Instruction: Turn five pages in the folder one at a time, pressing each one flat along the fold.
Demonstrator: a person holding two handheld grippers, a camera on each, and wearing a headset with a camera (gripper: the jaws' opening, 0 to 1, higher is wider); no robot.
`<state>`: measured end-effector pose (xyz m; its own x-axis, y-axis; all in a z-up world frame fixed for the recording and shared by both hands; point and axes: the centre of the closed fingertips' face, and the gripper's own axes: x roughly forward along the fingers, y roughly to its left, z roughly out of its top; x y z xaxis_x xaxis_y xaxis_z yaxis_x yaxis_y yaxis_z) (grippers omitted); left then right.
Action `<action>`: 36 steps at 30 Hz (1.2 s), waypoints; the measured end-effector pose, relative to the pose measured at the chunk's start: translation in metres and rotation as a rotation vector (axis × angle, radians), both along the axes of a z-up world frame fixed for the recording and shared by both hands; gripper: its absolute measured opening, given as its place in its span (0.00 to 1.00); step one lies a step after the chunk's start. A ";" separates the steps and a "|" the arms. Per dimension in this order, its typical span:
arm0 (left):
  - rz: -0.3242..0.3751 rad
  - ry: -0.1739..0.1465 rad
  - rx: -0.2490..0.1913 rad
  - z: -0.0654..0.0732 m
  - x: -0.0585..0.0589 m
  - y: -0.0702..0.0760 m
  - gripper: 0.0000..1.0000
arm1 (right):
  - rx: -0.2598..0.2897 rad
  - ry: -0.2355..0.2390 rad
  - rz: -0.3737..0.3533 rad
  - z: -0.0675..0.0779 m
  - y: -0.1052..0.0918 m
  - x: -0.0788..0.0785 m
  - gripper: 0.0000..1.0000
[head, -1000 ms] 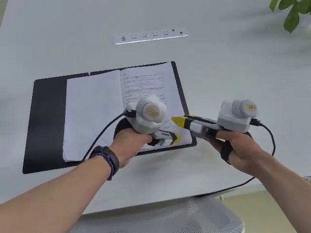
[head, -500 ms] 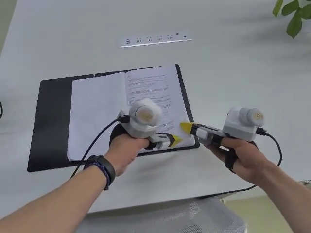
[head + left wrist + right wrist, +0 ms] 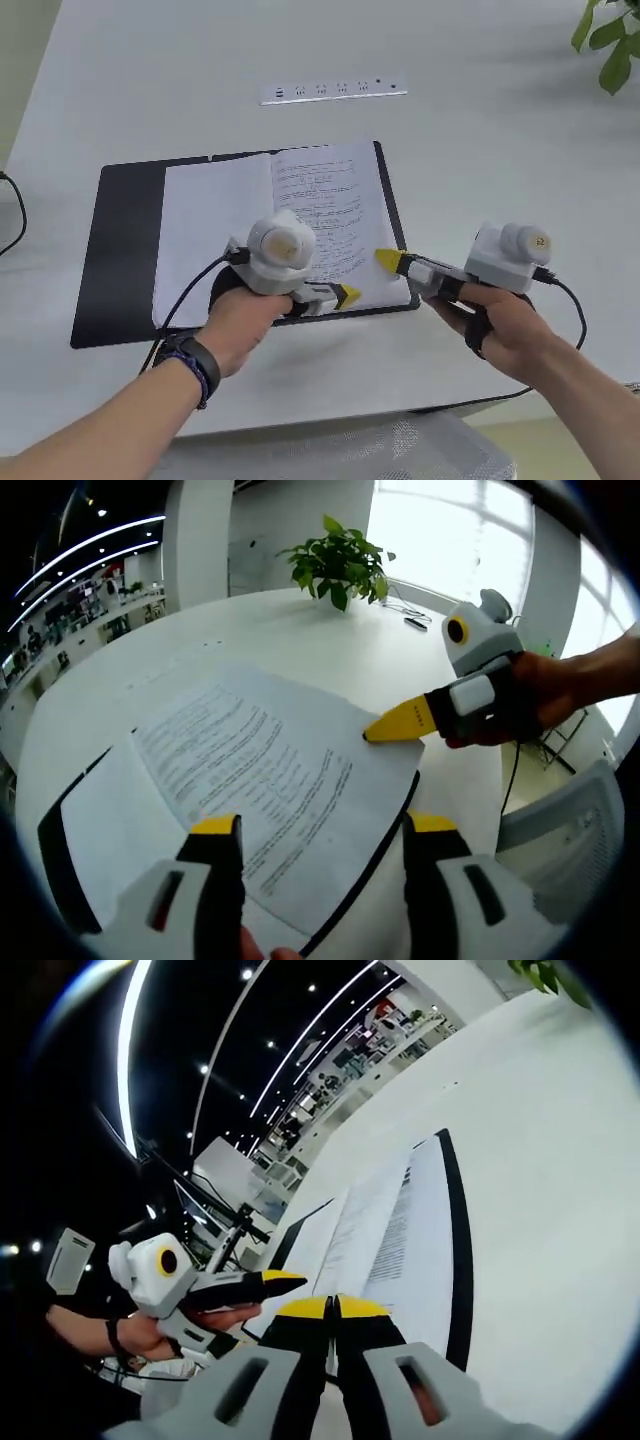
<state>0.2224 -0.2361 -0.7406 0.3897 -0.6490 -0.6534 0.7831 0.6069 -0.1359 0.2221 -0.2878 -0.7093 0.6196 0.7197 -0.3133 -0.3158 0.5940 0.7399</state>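
Observation:
The black folder [image 3: 125, 250] lies open on the white table, a blank page [image 3: 215, 230] on its left and a printed page [image 3: 330, 210] on its right. My left gripper [image 3: 345, 296] hovers low over the printed page's near corner; its own view shows it [image 3: 322, 825] open, jaws spread above the printed page [image 3: 260, 770]. My right gripper [image 3: 388, 260] is shut, and its yellow tip [image 3: 372, 734] rests at the page's right edge. Its own view has the shut right gripper [image 3: 335, 1307] over the page [image 3: 400, 1230], with the left gripper [image 3: 290, 1280] to the left.
A white power strip [image 3: 333, 91] lies on the table beyond the folder. Plant leaves [image 3: 610, 40] hang at the far right corner. A dark cable [image 3: 15, 215] curls at the table's left edge. The table's near edge runs just below both hands.
The head camera has shifted, so the folder sits further right in the picture. My left gripper has drawn back slightly left along the page's near edge. The right gripper keeps its place.

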 end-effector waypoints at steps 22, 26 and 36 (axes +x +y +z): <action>0.099 -0.065 0.007 0.024 0.000 0.079 0.65 | 0.012 -0.054 0.054 0.025 0.044 0.007 0.00; 0.117 -0.072 0.011 0.027 -0.002 0.093 0.65 | 0.009 -0.063 0.078 0.028 0.057 0.006 0.00; 0.144 -0.089 0.026 0.032 -0.007 0.124 0.65 | 0.000 -0.073 0.114 0.026 0.074 0.011 0.00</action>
<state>0.2155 -0.1118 -0.7084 0.5346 -0.5655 -0.6281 0.6960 0.7162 -0.0524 0.2327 -0.2134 -0.6837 0.5550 0.7865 -0.2710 -0.4338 0.5516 0.7124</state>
